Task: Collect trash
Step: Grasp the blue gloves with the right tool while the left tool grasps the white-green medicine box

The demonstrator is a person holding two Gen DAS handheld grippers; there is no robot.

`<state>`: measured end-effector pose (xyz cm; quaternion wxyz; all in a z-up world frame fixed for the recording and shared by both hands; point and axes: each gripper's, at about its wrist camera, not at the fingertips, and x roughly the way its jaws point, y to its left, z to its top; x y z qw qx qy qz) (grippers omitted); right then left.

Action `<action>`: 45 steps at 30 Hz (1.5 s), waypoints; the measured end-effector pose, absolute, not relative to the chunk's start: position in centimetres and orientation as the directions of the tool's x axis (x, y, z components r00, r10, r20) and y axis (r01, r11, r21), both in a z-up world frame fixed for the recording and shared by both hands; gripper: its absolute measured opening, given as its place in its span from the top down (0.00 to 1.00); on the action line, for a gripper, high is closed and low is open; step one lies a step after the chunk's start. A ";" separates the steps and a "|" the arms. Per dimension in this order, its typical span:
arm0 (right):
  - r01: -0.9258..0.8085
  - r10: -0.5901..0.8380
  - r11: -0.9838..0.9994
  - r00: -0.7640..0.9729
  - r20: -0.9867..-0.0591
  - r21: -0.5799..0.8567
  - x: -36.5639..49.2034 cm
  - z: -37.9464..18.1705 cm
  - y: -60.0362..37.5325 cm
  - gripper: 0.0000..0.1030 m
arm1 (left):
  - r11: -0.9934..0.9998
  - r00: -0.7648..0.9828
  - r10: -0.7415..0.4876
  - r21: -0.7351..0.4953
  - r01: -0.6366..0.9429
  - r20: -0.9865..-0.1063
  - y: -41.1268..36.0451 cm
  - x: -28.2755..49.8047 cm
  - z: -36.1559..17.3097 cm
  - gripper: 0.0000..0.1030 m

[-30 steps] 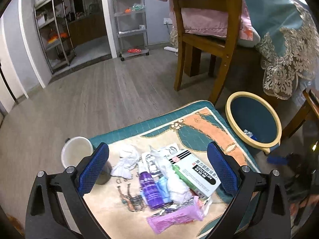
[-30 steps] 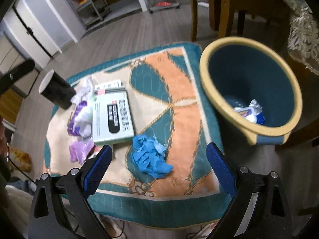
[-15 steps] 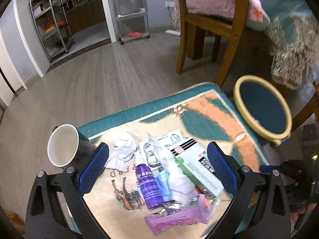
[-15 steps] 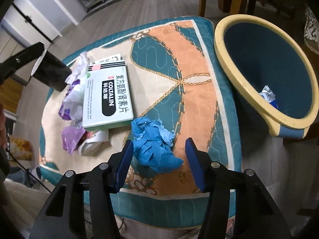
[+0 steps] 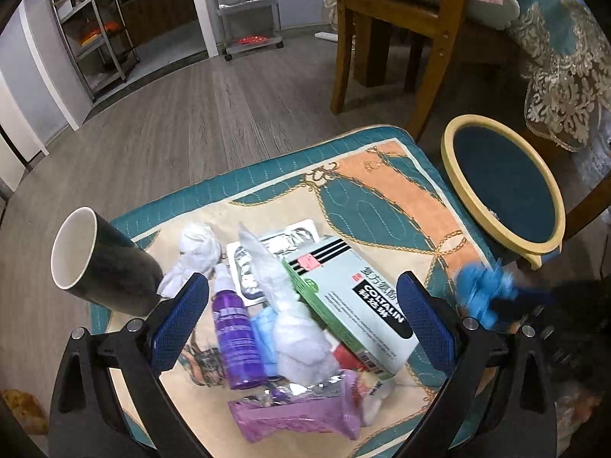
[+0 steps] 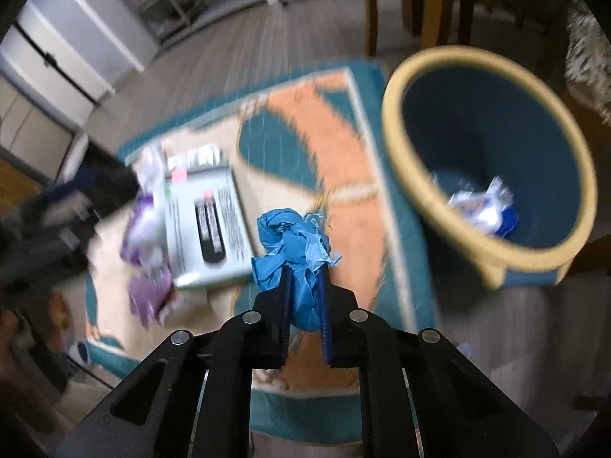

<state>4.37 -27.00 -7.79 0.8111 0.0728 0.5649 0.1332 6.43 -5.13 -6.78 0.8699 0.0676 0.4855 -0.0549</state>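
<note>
Grey plank flooring runs out behind a quilted teal-and-orange mat [image 5: 382,191] strewn with litter. Just off the mat's edge stands the round blue bin [image 6: 492,122] with its cream rim, a wrapper already inside. Jaws of the right gripper [image 6: 304,286] have just been closing and now pinch a crumpled blue glove [image 6: 292,240], soft and thin, lifted beside the bin's rim. Over the mat's pile, the left gripper [image 5: 301,320] spreads wide around a white tissue wad [image 5: 301,347] and purple bottle [image 5: 236,336].

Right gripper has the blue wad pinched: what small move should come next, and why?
Probably carry it right, over the trash bin. The right gripper, whose jaws have just closed, grips the blue crumpled wad above the cloth-covered table, beside the bin's open mouth.
</note>
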 end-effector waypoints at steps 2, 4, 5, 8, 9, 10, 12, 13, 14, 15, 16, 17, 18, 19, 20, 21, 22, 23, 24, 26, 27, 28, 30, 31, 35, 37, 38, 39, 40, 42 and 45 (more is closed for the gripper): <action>-0.120 0.280 0.960 0.371 -0.885 0.253 4.7 -6.6 -28.0 0.86 | 0.986 0.524 -0.023 0.068 0.154 -0.852 -5.9 6.3 -7.0 0.06; -0.096 0.262 0.965 0.410 -0.874 0.244 5.1 -5.4 -29.5 0.86 | 0.989 0.512 -0.017 0.062 0.138 -0.859 -6.5 6.2 -7.5 0.06; -0.086 0.257 0.966 0.429 -0.866 0.244 5.3 -4.8 -30.3 0.86 | 0.990 0.506 -0.017 0.058 0.132 -0.863 -6.8 6.2 -7.7 0.06; -0.069 0.258 0.964 0.484 -0.836 0.258 5.8 -2.9 -32.0 0.86 | 0.987 0.480 -0.022 0.058 0.151 -0.877 -8.4 6.0 -8.8 0.06; -0.063 0.264 0.961 0.497 -0.826 0.270 5.9 -2.4 -32.6 0.86 | 0.984 0.473 -0.009 0.077 0.162 -0.881 -9.1 6.0 -9.3 0.06; -0.060 0.272 0.958 0.503 -0.820 0.281 5.9 -2.2 -32.9 0.86 | 0.982 0.470 0.004 0.092 0.165 -0.883 -9.5 6.0 -9.6 0.06; -0.052 0.291 0.950 0.509 -0.810 0.308 6.0 -1.9 -33.4 0.86 | 0.979 0.456 0.017 0.107 0.172 -0.890 -10.5 6.0 -10.4 0.06; -0.052 0.300 0.947 0.506 -0.808 0.318 6.1 -1.9 -33.7 0.86 | 0.978 0.446 0.022 0.111 0.176 -0.895 -10.9 6.0 -10.7 0.06; -0.053 0.303 0.945 0.504 -0.809 0.321 6.0 -1.9 -33.6 0.86 | 0.977 0.434 0.031 0.118 0.176 -0.901 -11.3 6.2 -11.1 0.06; -0.056 0.307 0.944 0.499 -0.810 0.324 6.1 -1.9 -33.7 0.86 | 0.978 0.421 0.029 0.113 0.176 -0.906 -11.6 6.3 -11.5 0.06; -0.056 0.312 0.943 0.496 -0.810 0.329 6.1 -2.0 -33.7 0.86 | 0.979 0.411 0.030 0.110 0.173 -0.911 -11.7 6.3 -11.8 0.06; -0.054 0.320 0.939 0.494 -0.809 0.339 6.1 -2.0 -33.7 0.86 | 0.981 0.392 0.034 0.105 0.161 -0.919 -11.8 6.5 -12.2 0.06; -0.053 0.330 0.935 0.492 -0.806 0.350 6.1 -2.1 -33.7 0.86 | 0.983 0.382 0.034 0.100 0.155 -0.923 -11.8 6.6 -12.5 0.06; -0.054 0.343 0.930 0.488 -0.803 0.365 6.2 -2.1 -33.7 0.86 | 0.985 0.369 0.038 0.098 0.143 -0.929 -11.9 6.9 -12.9 0.06; -0.059 0.350 0.927 0.486 -0.801 0.370 6.2 -2.0 -33.6 0.86 | 0.985 0.361 0.044 0.100 0.138 -0.932 -11.9 7.2 -13.2 0.06; -0.064 0.352 0.927 0.486 -0.800 0.370 6.2 -1.9 -33.5 0.86 | 0.986 0.349 0.048 0.101 0.134 -0.936 -11.8 7.5 -13.7 0.06; -0.074 0.353 0.928 0.487 -0.799 0.365 6.2 -1.8 -33.3 0.86 | 0.987 0.339 0.050 0.100 0.129 -0.939 -11.8 7.7 -14.1 0.06; -0.083 0.352 0.930 0.489 -0.798 0.359 6.1 -1.7 -33.2 0.86 | 0.989 0.321 0.053 0.095 0.117 -0.946 -11.6 7.9 -14.6 0.06; -0.092 0.351 0.931 0.491 -0.797 0.353 6.2 -1.6 -33.0 0.86 | 0.992 0.303 0.036 0.071 0.104 -0.952 -11.3 8.1 -15.0 0.05; -0.098 0.353 0.931 0.492 -0.795 0.353 6.3 -1.5 -33.1 0.86 | 0.997 0.291 -0.001 0.022 0.075 -0.957 -10.8 8.4 -15.2 0.05; -0.098 0.357 0.929 0.492 -0.794 0.357 6.4 -1.6 -33.2 0.86 | 0.997 0.286 -0.008 0.012 0.070 -0.958 -10.8 8.6 -15.3 0.05; -0.096 0.360 0.927 0.490 -0.794 0.362 6.5 -1.6 -33.3 0.86 | 0.997 0.284 -0.013 0.008 0.071 -0.959 -10.8 8.6 -15.4 0.05; -0.091 0.363 0.925 0.489 -0.793 0.368 6.6 -1.8 -33.5 0.86 | 0.997 0.292 -0.021 0.000 0.072 -0.956 -10.7 8.8 -15.3 0.12; -0.090 0.365 0.925 0.489 -0.792 0.370 6.6 -1.7 -33.6 0.86 | 0.997 0.303 -0.023 0.000 0.074 -0.953 -10.7 8.8 -15.2 0.15; -0.093 0.375 0.920 0.495 -0.784 0.381 6.6 -1.5 -33.6 0.86 | 0.997 0.355 -0.038 -0.011 0.078 -0.934 -10.5 9.0 -13.8 0.55; -0.096 0.382 0.916 0.499 -0.778 0.389 6.5 -1.3 -33.5 0.86 | 0.995 0.372 -0.073 -0.043 0.089 -0.925 -10.3 9.1 -13.1 0.68; -0.098 0.385 0.915 0.501 -0.775 0.391 6.5 -1.1 -33.5 0.86 | 0.994 0.374 -0.084 -0.051 0.096 -0.923 -10.3 9.3 -12.9 0.71; -0.099 0.385 0.915 0.505 -0.772 0.392 6.5 -1.0 -33.5 0.86 | 0.993 0.379 -0.084 -0.047 0.106 -0.922 -10.4 9.3 -12.8 0.71; -0.100 0.385 0.915 0.507 -0.771 0.392 6.4 -0.9 -33.5 0.86 | 0.991 0.383 -0.089 -0.045 0.123 -0.919 -10.6 9.2 -12.6 0.71; -0.097 0.384 0.915 0.511 -0.769 0.392 6.4 -0.8 -33.6 0.86 | 0.984 0.361 -0.129 -0.073 0.165 -0.924 -11.2 9.1 -12.8 0.71; -0.088 0.388 0.911 0.516 -0.764 0.403 6.4 -0.6 -33.9 0.86 | 0.975 0.345 -0.127 -0.052 0.217 -0.930 -12.3 8.5 -13.2 0.60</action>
